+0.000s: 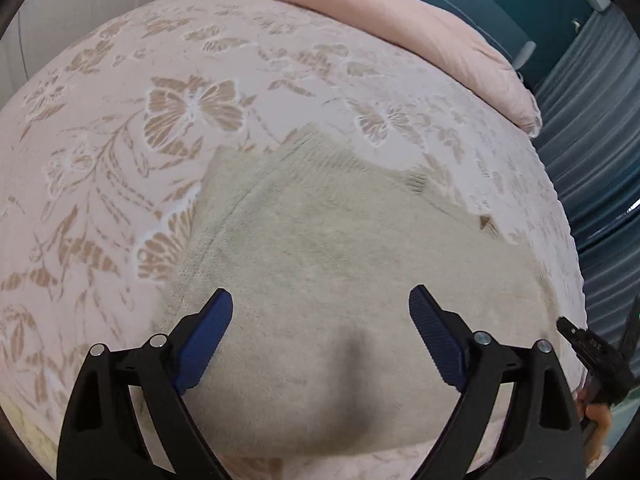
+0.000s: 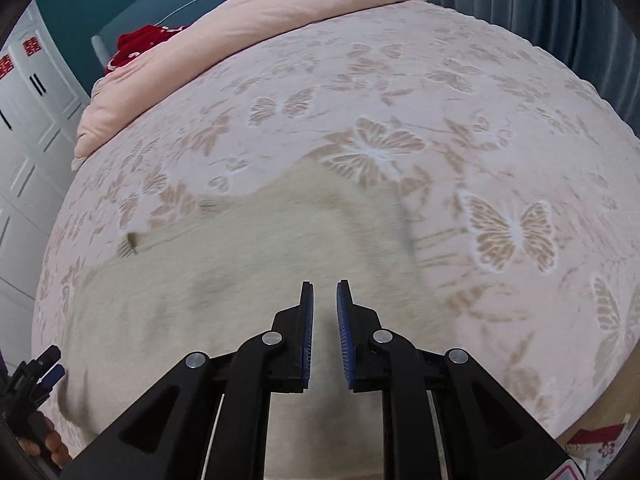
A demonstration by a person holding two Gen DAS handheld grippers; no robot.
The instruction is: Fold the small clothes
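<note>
1. A wide bed (image 2: 500, 92) covered in a pale pink spread with tan butterfly and leaf patterns.
2. A cream knitted garment (image 1: 320, 248) lies flat on it.
3. A rolled pink quilt (image 1: 420, 28) rests along its far edge.

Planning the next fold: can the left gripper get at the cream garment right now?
Probably yes: the left gripper hangs open directly over the cream garment, with nothing between them.
</note>
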